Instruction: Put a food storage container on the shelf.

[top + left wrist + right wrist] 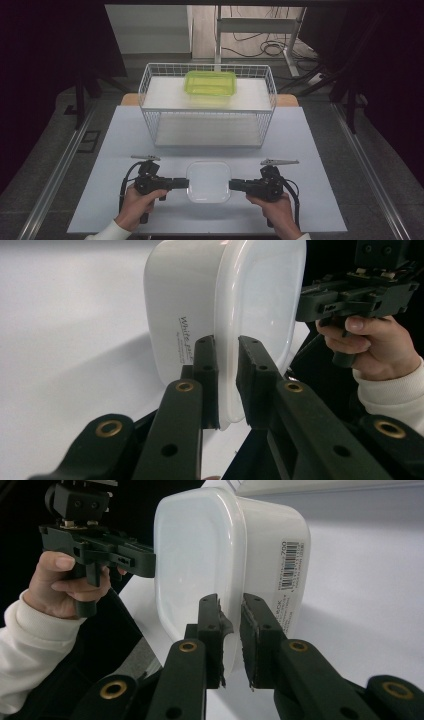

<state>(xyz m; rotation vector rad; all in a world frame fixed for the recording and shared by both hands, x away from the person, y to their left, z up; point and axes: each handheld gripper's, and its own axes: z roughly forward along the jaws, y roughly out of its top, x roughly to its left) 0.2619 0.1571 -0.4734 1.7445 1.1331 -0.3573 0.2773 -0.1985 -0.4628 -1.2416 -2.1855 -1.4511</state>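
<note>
While the high view gives us the basket point(207, 107), gripper views show both grippers point(228, 385) point(231, 640) level, clamped on the tub's point(208, 181) opposite rims.

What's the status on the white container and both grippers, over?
Left gripper and right gripper both clamped on white container rim, opposite sides. Wire basket ahead, apart.

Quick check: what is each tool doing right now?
Left tool: shut on the rim of the white container.
Right tool: shut on the opposite rim.
</note>
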